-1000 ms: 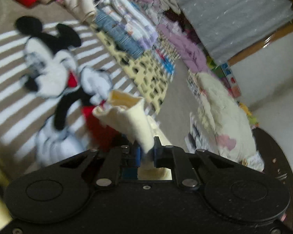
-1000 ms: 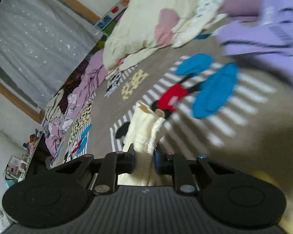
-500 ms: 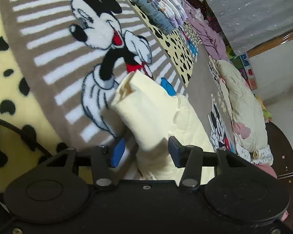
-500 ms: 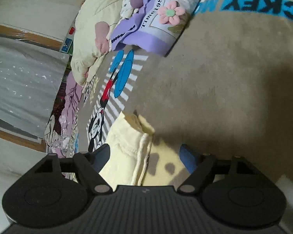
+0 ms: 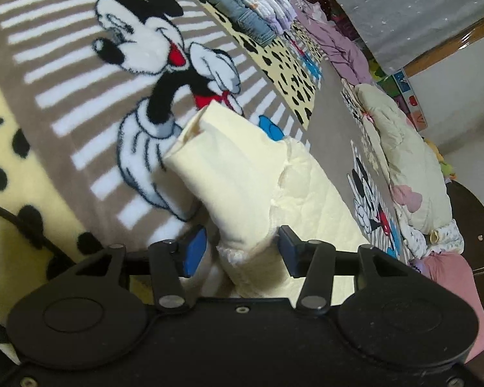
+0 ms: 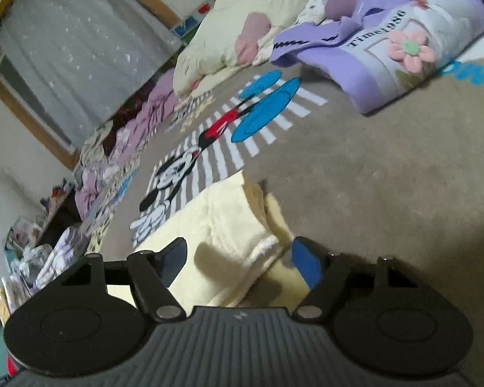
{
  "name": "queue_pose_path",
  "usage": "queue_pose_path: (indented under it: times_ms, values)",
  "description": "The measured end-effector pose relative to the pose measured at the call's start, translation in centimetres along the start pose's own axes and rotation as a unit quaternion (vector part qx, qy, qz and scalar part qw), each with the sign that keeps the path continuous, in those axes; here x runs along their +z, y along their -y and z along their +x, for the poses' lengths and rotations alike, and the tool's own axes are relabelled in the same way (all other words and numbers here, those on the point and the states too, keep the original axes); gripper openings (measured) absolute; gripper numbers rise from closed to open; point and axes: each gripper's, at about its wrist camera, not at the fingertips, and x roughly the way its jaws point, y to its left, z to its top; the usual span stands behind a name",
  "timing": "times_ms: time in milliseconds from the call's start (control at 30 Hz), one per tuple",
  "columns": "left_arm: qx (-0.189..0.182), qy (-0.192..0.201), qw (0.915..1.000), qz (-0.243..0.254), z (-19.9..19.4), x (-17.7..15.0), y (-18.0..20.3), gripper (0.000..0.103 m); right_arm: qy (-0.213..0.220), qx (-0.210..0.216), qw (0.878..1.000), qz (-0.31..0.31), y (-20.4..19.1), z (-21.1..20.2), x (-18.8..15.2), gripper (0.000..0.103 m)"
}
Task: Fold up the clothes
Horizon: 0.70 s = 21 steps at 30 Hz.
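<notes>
Both grippers have let go of the pale yellow garment (image 5: 242,174) they pinched a second ago, and it now lies on the Mickey Mouse blanket (image 5: 90,96); the left gripper (image 5: 242,246) stands with its jaws wide, a raised fold of the cloth between the blue pads but not clamped; the right gripper (image 6: 238,258) is likewise spread wide over the garment's (image 6: 229,222) folded edge, low over the blanket (image 6: 371,167). Beyond lie a purple sweater (image 6: 387,51), a cream quilt (image 5: 406,151) and a row of folded clothes (image 5: 255,9).
</notes>
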Motion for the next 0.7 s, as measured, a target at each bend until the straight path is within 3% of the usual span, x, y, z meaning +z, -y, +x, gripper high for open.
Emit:
queue_pose_path:
  times_ms: [67,200,300,400,500,567,700]
  values:
    - [0.001,0.000,1.0000,-0.003,0.1,0.0,0.0,0.048,0.008,0.003,1.000,0.019,0.3,0.1,-0.1,0.057]
    - [0.004,0.003,1.0000,-0.008,-0.2,-0.6,0.7,0.048,0.013,0.012,0.998,0.053,1.1,0.2,-0.3,0.048]
    - [0.002,0.006,0.9999,-0.013,-0.4,-0.7,0.5,0.048,0.013,0.025,0.993,0.111,2.3,0.0,-0.3,0.040]
    - [0.001,0.007,0.9998,-0.016,-0.5,-0.9,0.7,0.048,-0.001,0.030,0.989,0.144,2.3,0.4,-0.6,0.040]
    - [-0.003,0.005,0.9998,-0.020,-0.6,-1.0,0.7,0.048,-0.009,0.020,0.992,0.122,1.2,0.9,-0.9,0.040]
    - [-0.008,0.004,0.9997,-0.023,-0.8,-1.0,0.5,0.048,-0.006,0.009,0.993,0.116,0.9,1.1,-0.8,0.029]
    - [-0.019,0.001,0.9994,-0.028,-1.3,-1.2,0.1,0.048,0.021,0.011,0.983,0.180,1.9,0.5,-1.0,0.023]
